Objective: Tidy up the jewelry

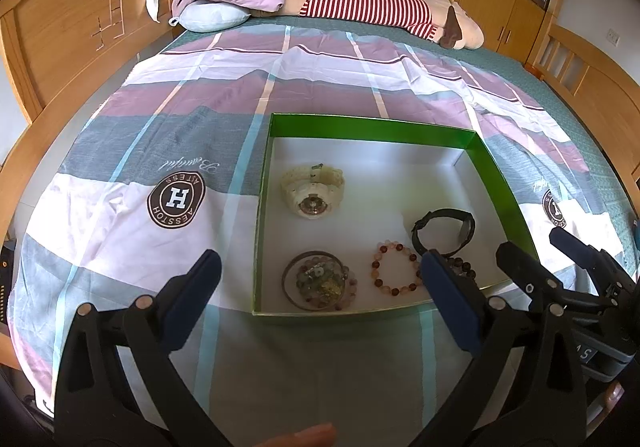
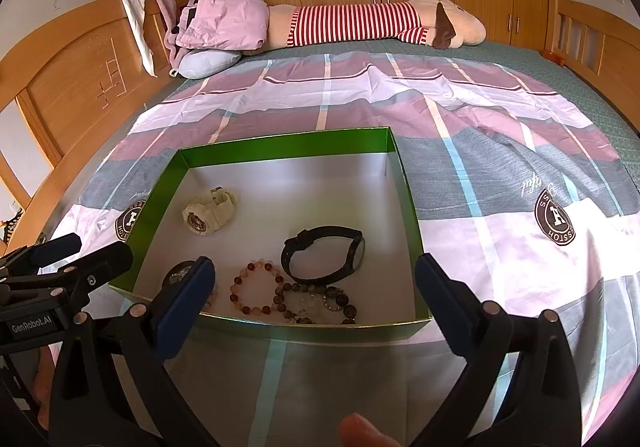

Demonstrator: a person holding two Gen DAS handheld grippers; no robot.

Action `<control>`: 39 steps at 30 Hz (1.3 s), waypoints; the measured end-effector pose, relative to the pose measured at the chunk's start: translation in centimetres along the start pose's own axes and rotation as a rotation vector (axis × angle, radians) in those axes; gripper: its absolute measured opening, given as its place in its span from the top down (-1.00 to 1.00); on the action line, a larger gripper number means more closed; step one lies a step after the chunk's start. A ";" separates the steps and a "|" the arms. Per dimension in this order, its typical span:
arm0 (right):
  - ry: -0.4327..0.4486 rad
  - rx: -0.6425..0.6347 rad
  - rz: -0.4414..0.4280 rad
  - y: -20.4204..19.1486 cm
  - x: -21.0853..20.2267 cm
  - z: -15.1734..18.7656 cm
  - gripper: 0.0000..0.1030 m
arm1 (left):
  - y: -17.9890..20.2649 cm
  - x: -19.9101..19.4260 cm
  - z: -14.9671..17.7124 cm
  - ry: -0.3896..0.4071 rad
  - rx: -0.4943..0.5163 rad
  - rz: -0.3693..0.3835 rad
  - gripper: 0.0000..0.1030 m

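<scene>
Green cardboard walls and a pale grey floor make up the shallow box (image 2: 408,203) that holds all the jewelry in view. A cream watch (image 1: 313,192) lies toward the far left of its floor, apart from the rest. A black watch (image 2: 324,254) lies nearer the middle and right. In front of it is a bracelet of reddish and amber beads (image 2: 258,293), laid out as an open ring. Against the near wall sits a darker bead bracelet (image 2: 320,303), tangled with something clear and sparkly that I cannot identify. In the near left corner a thin dark bangle (image 1: 310,281) circles a heap of greenish and pinkish beads. The box sits on a plaid bedspread (image 1: 320,87) in pink, grey and white, with no piece visible on the cloth around it. By that, gathering looks done, and what may be left is tidying: the near-wall cluster overlaps and could be spread out, if the task asks for separation. The left tongs (image 1: 320,295) hover just before the near wall with fingers spread wide and nothing between them. The right tongs (image 2: 316,301) are likewise released and empty, poised over the near edge. A fingertip shows at the bottom of each wrist view. Beyond, a striped plush toy (image 2: 360,25) and a pink bundle (image 2: 220,21) lie at the far side of the bed.
</scene>
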State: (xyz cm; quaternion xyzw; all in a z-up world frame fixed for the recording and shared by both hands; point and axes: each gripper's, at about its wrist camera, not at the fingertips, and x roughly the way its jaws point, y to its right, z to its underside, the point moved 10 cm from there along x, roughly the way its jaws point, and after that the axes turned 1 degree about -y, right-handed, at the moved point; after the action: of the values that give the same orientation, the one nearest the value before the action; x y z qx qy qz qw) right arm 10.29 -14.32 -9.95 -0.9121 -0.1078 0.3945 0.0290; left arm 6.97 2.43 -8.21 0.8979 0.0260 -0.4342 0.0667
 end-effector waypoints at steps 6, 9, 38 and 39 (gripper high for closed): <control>0.000 -0.001 0.000 0.0 0.0 0.0 -0.95 | -0.3 0.2 0.2 -0.005 0.000 -0.001 -0.96; -0.001 -0.001 0.001 0.0 0.1 0.1 -0.95 | -0.3 0.2 0.2 -0.005 0.000 -0.001 -0.96; -0.003 -0.001 -0.002 0.0 0.1 0.1 -0.95 | -0.5 0.3 0.2 -0.007 0.003 -0.003 -0.96; -0.003 -0.001 -0.002 0.0 0.1 0.1 -0.95 | -0.5 0.3 0.2 -0.007 0.003 -0.003 -0.96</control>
State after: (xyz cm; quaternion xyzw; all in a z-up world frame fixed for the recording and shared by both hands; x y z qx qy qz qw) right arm 10.30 -14.26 -10.11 -0.9114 -0.1091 0.3958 0.0288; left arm 6.98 2.86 -8.62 0.8964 0.0265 -0.4376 0.0650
